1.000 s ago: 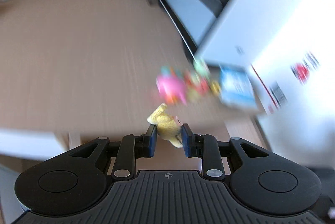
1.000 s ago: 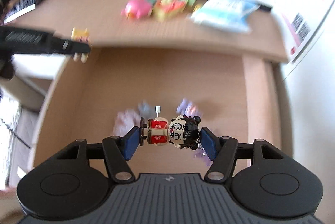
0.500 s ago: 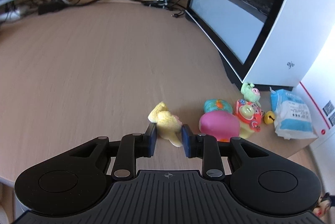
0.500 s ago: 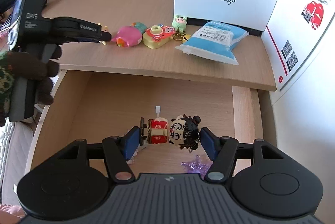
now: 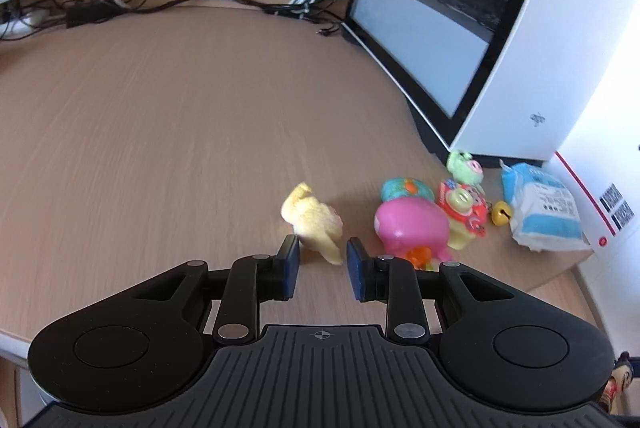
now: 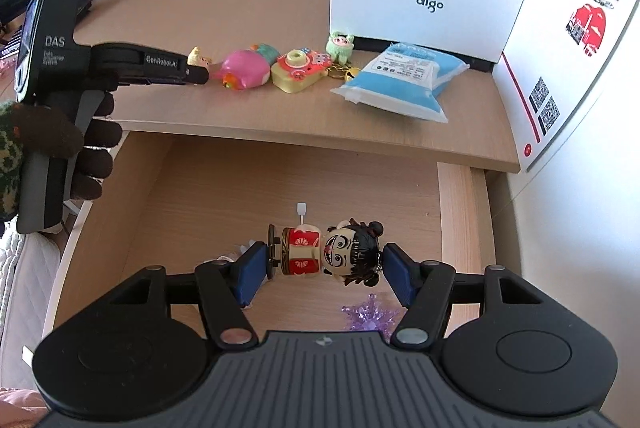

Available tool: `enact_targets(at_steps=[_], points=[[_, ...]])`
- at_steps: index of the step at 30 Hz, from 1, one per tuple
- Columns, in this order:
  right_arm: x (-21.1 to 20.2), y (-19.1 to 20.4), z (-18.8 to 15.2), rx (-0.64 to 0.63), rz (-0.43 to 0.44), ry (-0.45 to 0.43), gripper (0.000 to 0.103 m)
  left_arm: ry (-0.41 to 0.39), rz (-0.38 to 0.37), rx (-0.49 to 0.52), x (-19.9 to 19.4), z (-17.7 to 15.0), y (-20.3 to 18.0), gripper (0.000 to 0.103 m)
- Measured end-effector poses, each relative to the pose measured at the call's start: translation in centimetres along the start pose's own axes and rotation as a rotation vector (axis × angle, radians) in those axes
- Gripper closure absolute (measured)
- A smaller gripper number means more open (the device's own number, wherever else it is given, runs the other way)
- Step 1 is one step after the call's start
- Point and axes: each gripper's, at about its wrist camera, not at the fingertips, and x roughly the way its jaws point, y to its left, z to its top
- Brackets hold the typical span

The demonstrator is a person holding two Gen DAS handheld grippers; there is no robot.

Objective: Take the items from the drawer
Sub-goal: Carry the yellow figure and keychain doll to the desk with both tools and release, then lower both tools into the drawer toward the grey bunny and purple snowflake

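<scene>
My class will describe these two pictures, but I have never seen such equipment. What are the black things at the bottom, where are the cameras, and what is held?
There is no robot. A person holds a two-fingered tool in each hand, and each tool has a camera looking along its fingers. The left camera shows the left gripper open around a yellow toy lying on the desk, beside a pink toy and a blue packet. The right camera shows the right gripper shut on a wind-up doll above the open drawer, where a purple snowflake lies. The gloved hand holding the left tool shows there too.
</scene>
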Motion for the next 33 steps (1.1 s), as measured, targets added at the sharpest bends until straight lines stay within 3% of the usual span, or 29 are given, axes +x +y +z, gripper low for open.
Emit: enact_targets(at_steps=[12, 19, 26, 27, 28, 30, 33], points=[[0.1, -1.2, -0.9, 0.053, -0.019, 0.007, 0.04, 0.023, -0.047, -0.104, -2.4, -1.8, 0.1, 0.073], [-0.5, -3.7, 2.6, 0.074, -0.067, -0.104, 0.04, 0.007, -0.099, -0.193, -6.1, -3.8, 0.6, 0.073], [1.9, -4.9, 11.1, 0.087, -0.101, -0.318, 0.039, 0.157, -0.121, -0.122, -6.1, -6.6, -1.1, 0.073], [2.6, -4.9, 12.1, 0.071, -0.113, -0.335, 0.034, 0.179, -0.122, -0.107, -6.1, -7.1, -1.4, 0.073], [3.2, -4.8, 12.7, 0.065, -0.134, -0.334, 0.027, 0.2, -0.125, -0.09, -6.0, -7.5, -1.7, 0.073], [4.0, -4.7, 12.8, 0.065, -0.147, -0.312, 0.026, 0.232, -0.146, -0.047, -5.8, -8.3, -2.4, 0.073], [4.0, -5.5, 10.5, 0.136, -0.071, -0.242, 0.024, 0.277, -0.189, 0.008, -5.2, -9.3, -3.6, 0.073]])
